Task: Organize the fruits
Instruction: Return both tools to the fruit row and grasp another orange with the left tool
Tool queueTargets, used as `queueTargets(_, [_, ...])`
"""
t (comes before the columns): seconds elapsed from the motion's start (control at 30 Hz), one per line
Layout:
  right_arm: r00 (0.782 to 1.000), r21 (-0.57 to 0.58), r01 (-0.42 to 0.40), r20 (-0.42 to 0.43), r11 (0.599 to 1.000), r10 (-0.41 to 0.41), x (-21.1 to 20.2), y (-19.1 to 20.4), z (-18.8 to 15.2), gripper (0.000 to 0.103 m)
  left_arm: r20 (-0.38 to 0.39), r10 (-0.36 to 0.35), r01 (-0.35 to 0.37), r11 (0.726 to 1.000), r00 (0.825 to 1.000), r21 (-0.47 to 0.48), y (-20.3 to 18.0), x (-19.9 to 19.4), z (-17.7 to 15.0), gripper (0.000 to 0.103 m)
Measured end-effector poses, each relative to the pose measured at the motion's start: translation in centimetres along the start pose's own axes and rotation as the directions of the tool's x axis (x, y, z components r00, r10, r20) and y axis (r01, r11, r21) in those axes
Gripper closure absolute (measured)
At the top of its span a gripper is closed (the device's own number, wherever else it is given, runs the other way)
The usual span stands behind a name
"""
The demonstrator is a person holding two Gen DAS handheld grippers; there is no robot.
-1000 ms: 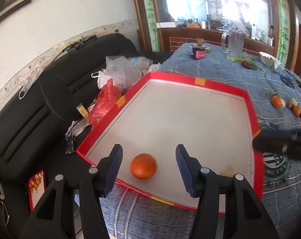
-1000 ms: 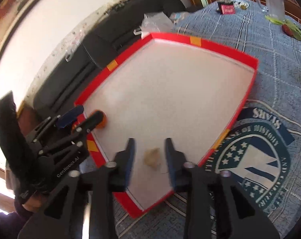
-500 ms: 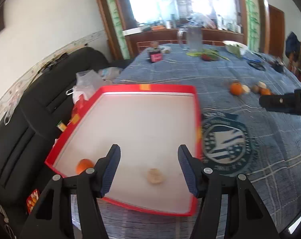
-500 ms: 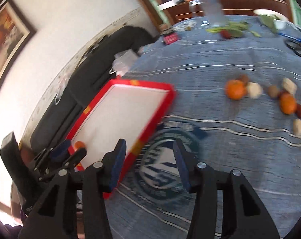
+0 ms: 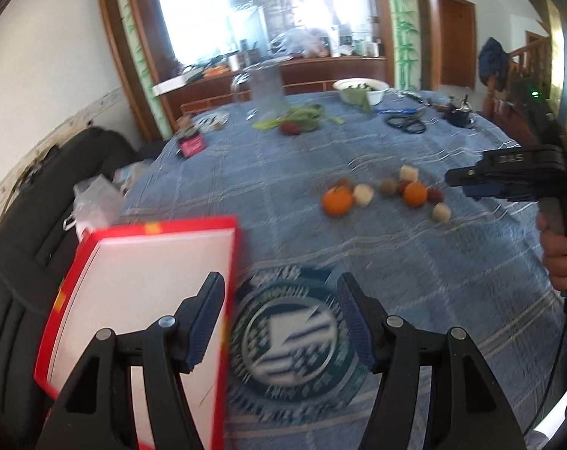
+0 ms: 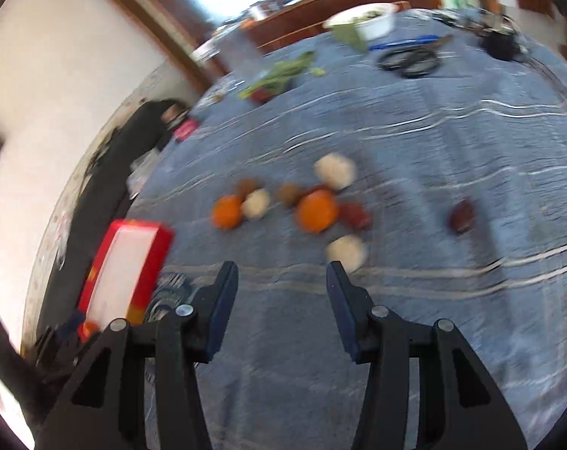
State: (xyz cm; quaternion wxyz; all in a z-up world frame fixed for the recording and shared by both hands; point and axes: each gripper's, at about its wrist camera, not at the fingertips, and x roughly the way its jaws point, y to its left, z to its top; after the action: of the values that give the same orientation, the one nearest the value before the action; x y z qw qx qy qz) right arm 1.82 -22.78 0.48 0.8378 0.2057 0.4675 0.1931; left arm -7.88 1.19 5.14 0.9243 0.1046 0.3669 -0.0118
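Note:
A red-rimmed white tray (image 5: 223,255) lies at the table's left edge; it also shows in the right wrist view (image 6: 159,240). A cluster of fruit sits mid-table: two oranges (image 5: 336,200) (image 5: 415,194), pale lumps (image 5: 363,195) and small brown and red ones. In the right wrist view the oranges (image 6: 227,215) (image 6: 317,210), a pale lump (image 6: 346,251) and a lone dark red fruit (image 6: 462,216) lie ahead. My left gripper (image 5: 279,322) is open and empty above the tray's right rim. My right gripper (image 6: 281,300) is open and empty, short of the fruit; it shows side-on in the left wrist view (image 5: 508,182).
The table has a blue checked cloth (image 5: 414,262) with a round green emblem (image 5: 287,337). At the far end stand a glass jug (image 5: 266,92), a white bowl (image 5: 360,88), greens (image 5: 302,116) and scissors (image 5: 405,124). A black sofa (image 5: 28,232) runs along the left.
Both grippers have swung right, away from the tray toward the fruit cluster. The orange and pale lump in the tray have left the left wrist view. Both jaws stay open.

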Motion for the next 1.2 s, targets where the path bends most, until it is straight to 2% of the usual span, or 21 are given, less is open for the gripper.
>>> queueTargets(0.17, [0.999, 0.072, 0.035, 0.018, 0.997, -0.036, 0.6, -2.8, 2.1, 0.052, -0.008, -0.052, 0.052, 0.999, 0.999, -0.004, -1.9, 2.5, 2.3, 0.041])
queueTargets(0.33, [0.999, 0.135, 0.010, 0.038, 0.991, -0.015, 0.1, -5.7, 2.4, 0.052, -0.009, -0.127, 0.127, 0.992, 0.992, -0.004, -4.8, 6.0, 4.2, 0.041])
queueTargets(0.4, [0.998, 0.174, 0.022, 0.052, 0.984, -0.032, -0.2, -6.3, 2.4, 0.052, -0.016, -0.175, 0.175, 0.985, 0.984, 0.004, -6.4, 7.5, 4.8, 0.041])
queueTargets(0.6, [0.987, 0.257, -0.021, 0.159, 0.966, -0.021, -2.4, -7.8, 2.5, 0.052, -0.042, -0.263, 0.265, 0.963, 0.964, 0.046, -10.3, 10.6, 5.9, 0.045])
queueTargets(0.77, [0.986, 0.283, -0.047, 0.166, 0.958, -0.001, -2.7, -8.5, 2.7, 0.052, -0.076, -0.275, 0.279, 0.959, 0.959, 0.049, -11.6, 12.4, 6.3, 0.054])
queueTargets(0.9, [0.988, 0.280, -0.063, 0.154, 0.958, 0.020, -2.6, -8.2, 2.9, 0.052, -0.105, -0.303, 0.309, 0.950, 0.947, 0.041, -12.2, 13.6, 6.4, 0.060])
queueTargets(1.0, [0.988, 0.271, -0.055, 0.151, 0.961, 0.015, -2.6, -8.0, 2.9, 0.052, -0.130, -0.337, 0.343, 0.939, 0.933, 0.025, -12.6, 14.4, 6.3, 0.071])
queueTargets(1.2, [0.990, 0.258, -0.059, 0.135, 0.964, 0.025, -2.3, -7.8, 2.9, 0.052, -0.111, -0.368, 0.370, 0.929, 0.923, 0.001, -12.1, 14.7, 6.1, 0.074])
